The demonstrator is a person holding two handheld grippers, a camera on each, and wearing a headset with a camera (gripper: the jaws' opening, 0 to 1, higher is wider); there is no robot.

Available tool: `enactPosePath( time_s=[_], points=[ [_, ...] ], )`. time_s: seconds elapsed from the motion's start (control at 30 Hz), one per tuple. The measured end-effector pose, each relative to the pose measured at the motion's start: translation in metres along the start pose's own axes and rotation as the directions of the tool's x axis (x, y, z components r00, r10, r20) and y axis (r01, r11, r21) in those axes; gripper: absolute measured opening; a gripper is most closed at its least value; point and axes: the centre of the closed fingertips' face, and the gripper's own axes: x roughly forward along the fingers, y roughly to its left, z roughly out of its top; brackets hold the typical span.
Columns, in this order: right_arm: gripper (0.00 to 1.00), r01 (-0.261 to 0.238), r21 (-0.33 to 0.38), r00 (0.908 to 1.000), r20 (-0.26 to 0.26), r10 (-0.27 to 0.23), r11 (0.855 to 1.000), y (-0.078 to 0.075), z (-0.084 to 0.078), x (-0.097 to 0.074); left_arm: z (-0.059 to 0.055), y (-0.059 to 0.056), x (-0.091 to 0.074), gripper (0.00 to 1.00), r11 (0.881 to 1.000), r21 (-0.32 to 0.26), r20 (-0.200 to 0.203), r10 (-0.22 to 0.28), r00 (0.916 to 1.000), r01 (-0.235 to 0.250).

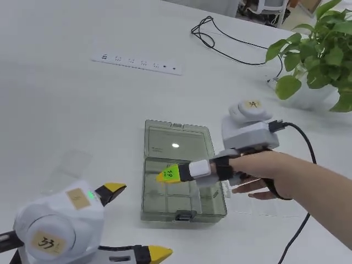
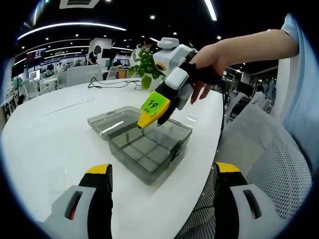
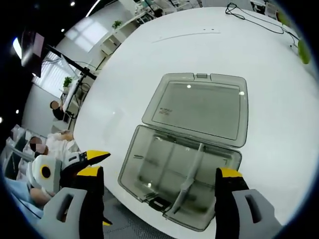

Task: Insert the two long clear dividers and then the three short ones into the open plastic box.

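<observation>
— Status at the right gripper [image 3: 159, 173]?

— Found wide open, jaws well apart, gripping nothing. Held in a hand [image 1: 264, 175] above the base of the open plastic box [image 1: 157, 212], with the tip pointing toward nine o'clock in the head view.

— And directly beneath?

— Noted one clear divider [image 3: 191, 173] standing across the base from rear wall to front wall, between the jaws in the right gripper view. Saw fainter grid lines beside it, taken for further dividers. Unable to count them or confirm full seating. Recorded the lid [image 1: 177, 138] lying flat at twelve o'clock of the base.

— Left gripper [image 1: 137, 220]?

— Likewise spread wide and empty, hovering at seven o'clock of the box, well apart from it. No restraint on the box, therefore.

— Loose stock?

— Made out a faint clear piece [image 1: 71, 163] on the table [image 1: 55, 110] at nine o'clock of the box. Probably a spare divider, but too faint to be sure.

— Hazards?

— Judged three.
- First, lowering the open jaws carelessly: likely to strike the standing divider and tip it from its slots.
- Second, pressing a divider home with the box unheld: liable to slide or rock the box, leaving the piece crooked and jammed.
- Third, picking transparent pieces off a pale table: easy to misjudge an edge, pinch short or drop.

Recommend steadying the box with the left gripper before any push.
</observation>
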Motion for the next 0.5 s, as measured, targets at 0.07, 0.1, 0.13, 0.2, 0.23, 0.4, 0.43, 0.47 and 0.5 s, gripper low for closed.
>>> enactPosePath(
  time_s=[0.07, 0.1, 0.13, 0.2, 0.23, 0.4, 0.43, 0.47, 0.5],
  points=[
    [0.95, -0.015, 0.012, 0.9999, 0.001, 0.015, 1.0, 0.002, -0.002, -0.003, 0.001, 0.001, -0.001, 0.85, 1.0, -0.004, 0.002, 0.004, 1.0, -0.004],
    [0.95, -0.041, -0.005, 0.9987, 0.032, 0.041, 0.999, 0.007, 0.001, -0.003, 0.001, 0.001, -0.001, 0.84, 1.0, -0.006, 0.003, 0.006, 1.0, -0.006],
    [0.95, -0.041, 0.01, 0.9988, 0.026, 0.041, 0.999, 0.007, -0.001, -0.006, 0.002, 0.003, -0.001, 0.84, 1.0, -0.014, 0.006, 0.009, 0.9999, -0.009],
    [0.95, -0.089, -0.019, 0.9929, 0.077, 0.09, 0.996, 0.017, 0.005, -0.009, 0.005, 0.004, -0.003, 0.84, 1.0, -0.023, 0.012, 0.014, 0.9998, -0.014],
    [0.95, -0.086, -0.013, 0.9939, 0.069, 0.087, 0.996, 0.017, 0.001, -0.012, 0.005, 0.005, -0.003, 0.84, 0.999, -0.027, 0.014, 0.017, 0.9998, -0.016],
    [0.93, -0.124, -0.097, 0.9803, 0.142, 0.137, 0.988, 0.023, 0.002, -0.025, 0.009, 0.012, -0.008, 0.84, 0.998, -0.047, 0.022, 0.035, 0.9991, -0.034],
    [0.92, -0.118, -0.079, 0.9833, 0.13, 0.127, 0.99, 0.021, -0.001, -0.026, 0.01, 0.014, -0.009, 0.84, 0.998, -0.053, 0.023, 0.039, 0.999, -0.037],
    [0.93, -0.124, -0.106, 0.9784, 0.152, 0.139, 0.987, 0.024, -0.001, -0.03, 0.01, 0.015, -0.01, 0.84, 0.998, -0.054, 0.022, 0.042, 0.9989, -0.041],
    [0.93, -0.13, -0.13, 0.9737, 0.17, 0.151, 0.983, 0.025, 0.001, -0.031, 0.012, 0.017, -0.011, 0.84, 0.997, -0.055, 0.025, 0.047, 0.9986, -0.046]
  ],
)
